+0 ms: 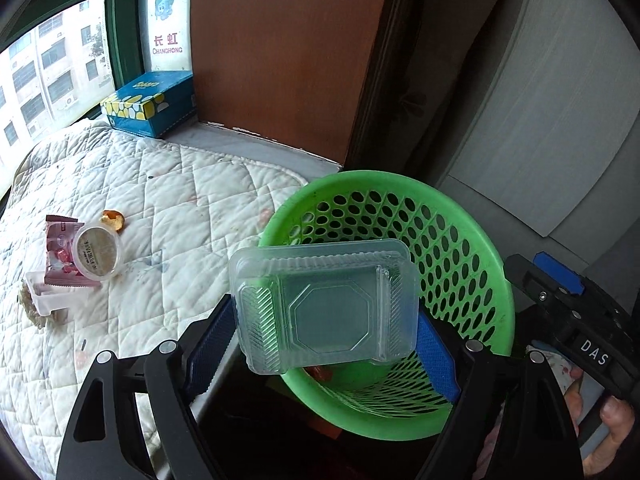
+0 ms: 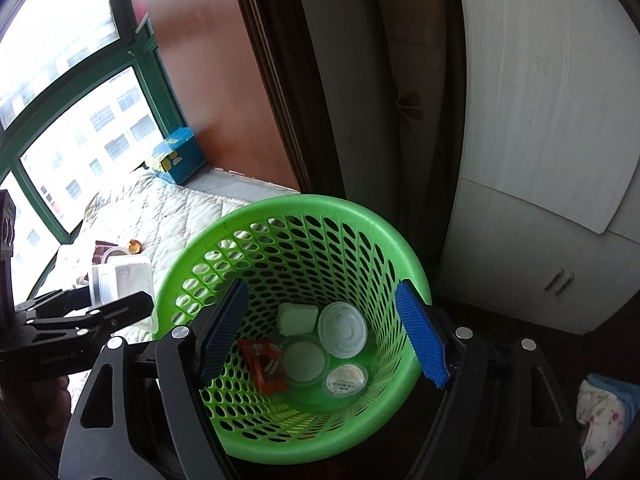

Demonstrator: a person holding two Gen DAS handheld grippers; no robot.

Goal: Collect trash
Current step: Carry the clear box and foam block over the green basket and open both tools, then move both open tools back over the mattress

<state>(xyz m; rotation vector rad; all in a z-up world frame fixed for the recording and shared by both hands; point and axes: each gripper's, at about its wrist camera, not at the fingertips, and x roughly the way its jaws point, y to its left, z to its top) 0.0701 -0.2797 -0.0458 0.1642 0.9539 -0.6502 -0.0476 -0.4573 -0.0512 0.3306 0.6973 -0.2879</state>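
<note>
My left gripper (image 1: 326,320) squeezes a clear plastic box (image 1: 324,304) between its two blue pads (image 1: 210,350), one pad on each side of the box. The box sits right in front of this gripper and hangs over the near rim of the green basket (image 1: 472,220), which stands just past my fingers. My right gripper (image 2: 320,332) holds nothing; its blue pads (image 2: 422,338) are spread wide apart and it points down into the same green basket (image 2: 280,204). Right under it, at the bottom, I see a red wrapper (image 2: 266,366), a white block (image 2: 298,318), a round white lid (image 2: 342,328), another round lid (image 2: 304,360) and a small cup with a label (image 2: 346,378) that is too small to read. To the left of my left gripper, on the white quilt (image 1: 160,184), more trash lies well apart from it: a pink wrapper (image 1: 60,248), a round cup (image 1: 98,252) touching it, a white tray (image 1: 48,298) and an orange peel (image 1: 113,219). Farther off, a blue tissue box (image 1: 150,102) rests on the sill. Behind it a sign (image 1: 168,16) reads "CHANGHONG". My right gripper's body (image 1: 576,320) shows at the right side of the left view, and it says "DAS". My thumb (image 1: 616,412) curls round its handle.
</note>
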